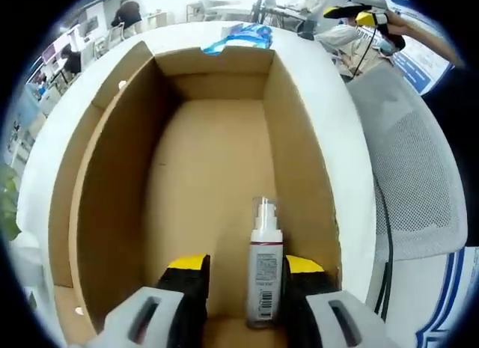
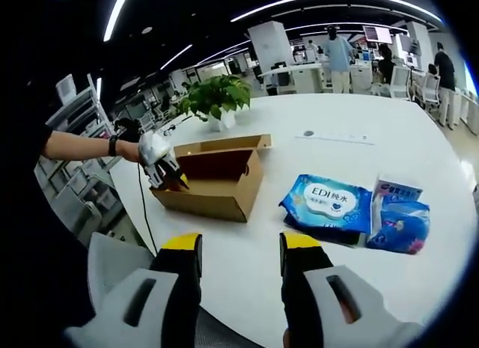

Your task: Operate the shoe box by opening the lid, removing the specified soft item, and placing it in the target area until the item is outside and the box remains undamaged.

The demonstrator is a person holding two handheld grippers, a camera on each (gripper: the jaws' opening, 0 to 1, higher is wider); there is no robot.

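An open cardboard shoe box (image 1: 296, 138) lies on the white table (image 1: 340, 101), its lid flap (image 1: 75, 176) folded out to the left. Inside it is a white spray bottle (image 1: 263, 269) with a printed label. My left gripper (image 1: 245, 277) reaches into the box, open, with the bottle between the jaws close to the right one. In the right gripper view the same box (image 2: 217, 179) sits at the table's left, the left gripper (image 2: 176, 185) dipping into it. My right gripper (image 2: 239, 258) hovers open over the table's near edge, holding nothing.
Two blue soft packs (image 2: 325, 202) (image 2: 400, 217) lie on the table (image 2: 337, 153) right of the box, one of them (image 1: 243, 37) seen beyond its far end. A potted plant (image 2: 217, 97) stands behind. A mesh chair (image 1: 415, 183) is beside the table.
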